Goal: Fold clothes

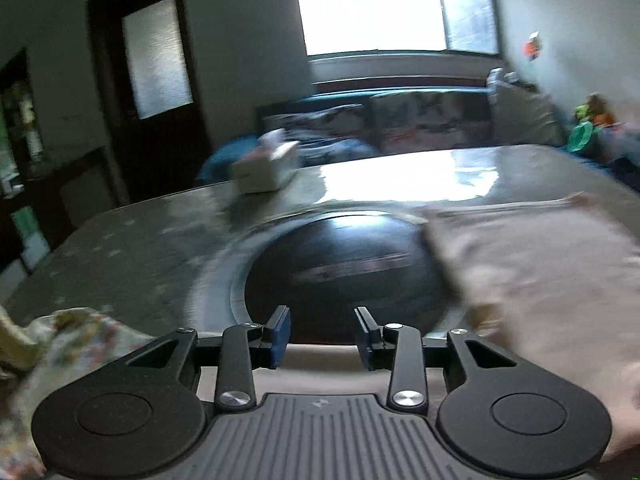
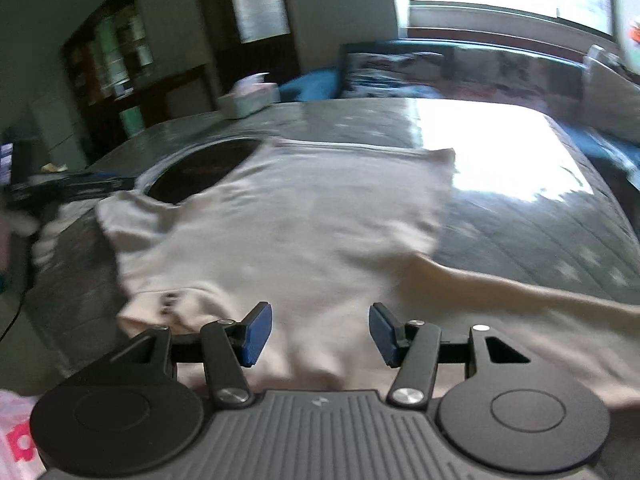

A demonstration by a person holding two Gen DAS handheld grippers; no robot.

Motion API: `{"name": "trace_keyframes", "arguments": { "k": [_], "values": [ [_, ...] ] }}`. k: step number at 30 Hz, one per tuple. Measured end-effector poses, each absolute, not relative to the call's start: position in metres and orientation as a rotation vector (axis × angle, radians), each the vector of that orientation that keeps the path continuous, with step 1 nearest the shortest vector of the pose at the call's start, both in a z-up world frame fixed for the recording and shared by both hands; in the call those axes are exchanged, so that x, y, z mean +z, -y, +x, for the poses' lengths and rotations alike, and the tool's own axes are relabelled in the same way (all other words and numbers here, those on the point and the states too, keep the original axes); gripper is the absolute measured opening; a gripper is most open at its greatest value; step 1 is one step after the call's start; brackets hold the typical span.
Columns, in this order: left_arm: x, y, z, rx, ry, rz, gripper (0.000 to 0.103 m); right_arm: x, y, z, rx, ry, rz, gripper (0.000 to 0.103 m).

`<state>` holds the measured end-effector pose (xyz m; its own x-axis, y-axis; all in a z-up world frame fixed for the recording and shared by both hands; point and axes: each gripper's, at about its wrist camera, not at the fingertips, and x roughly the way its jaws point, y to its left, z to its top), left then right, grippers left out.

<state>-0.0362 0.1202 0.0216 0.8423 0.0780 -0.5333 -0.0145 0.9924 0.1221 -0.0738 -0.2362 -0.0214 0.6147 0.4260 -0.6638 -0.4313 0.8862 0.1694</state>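
A tissue box [image 2: 248, 98] sits on the grey table [image 2: 520, 216] near a sofa [image 1: 400, 116].

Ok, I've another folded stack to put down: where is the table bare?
Bare: the table right of the cream garment, toward the window glare, and the stretch between the tissue box and the garment's far edge. Crowded: near left, by the floral cloth.

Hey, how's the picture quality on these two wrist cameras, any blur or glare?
Left wrist view: motion blur smears the table and cream garment; the window is blown out. Right wrist view: the garment is softly blurred, window glare whitens the tabletop, fisheye bends the edges.
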Motion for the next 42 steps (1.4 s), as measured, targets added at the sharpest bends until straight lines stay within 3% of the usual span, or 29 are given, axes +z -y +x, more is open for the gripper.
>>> {"name": "trace_keyframes", "arguments": {
  "k": [21, 34, 42],
  "values": [
    [0.0, 0.081, -0.049, -0.567, -0.607, 0.197, 0.038, -0.04, 0.338, -0.077, 0.149, -0.74, 0.017, 0.054],
    [-0.011, 0.092, -0.064, -0.603, -0.655, 0.249, 0.045, -0.047, 0.372, -0.04, 0.047, -0.712, 0.038, 0.054],
    [-0.009, 0.093, -0.064, -0.596, -0.658, 0.244, 0.05, -0.037, 0.395, -0.06, -0.047, -0.678, 0.071, 0.054]
  ]
}}
